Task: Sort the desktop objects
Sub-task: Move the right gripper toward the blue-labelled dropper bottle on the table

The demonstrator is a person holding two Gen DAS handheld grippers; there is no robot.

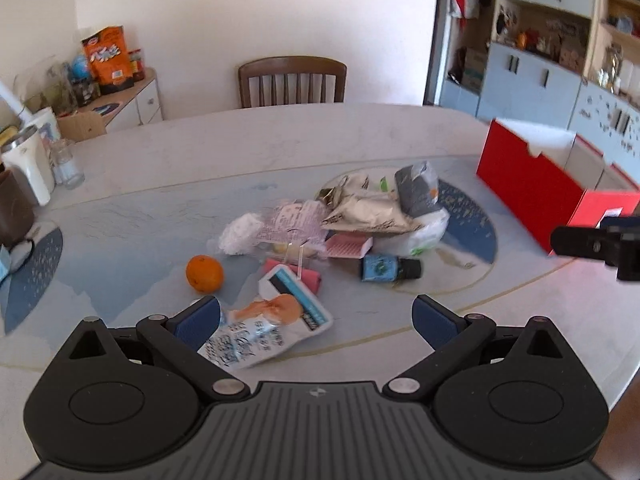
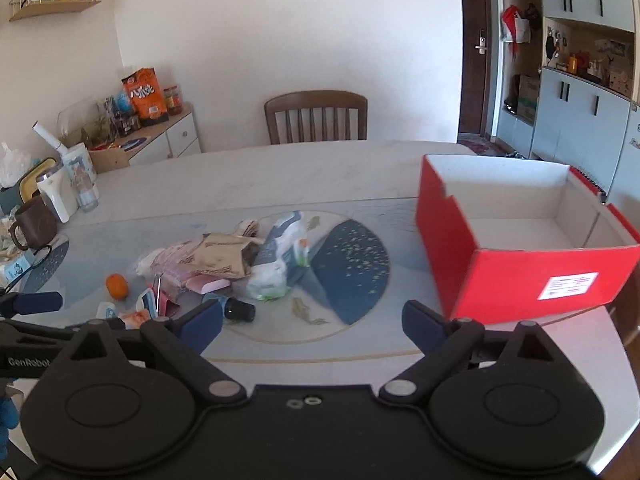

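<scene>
Red box [image 2: 516, 280] sits empty at two o'clock; the clutter pile [image 1: 340, 216] lies mid-table. Both the left gripper [image 1: 316, 320] and right gripper [image 2: 312, 320] gape wide, holding nothing. Best take the loose snack packet [image 1: 264, 328] at twelve first, pinching across its narrow width.

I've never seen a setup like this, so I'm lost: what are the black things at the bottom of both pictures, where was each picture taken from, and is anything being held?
They are two handheld grippers, one in each of a person's hands, each carrying a camera that looks along its fingers. One picture comes from the left gripper, the other from the right gripper. Both stand open and hold nothing. On the table lie a pile of packets, an orange, a small dark bottle and an empty red box.
</scene>
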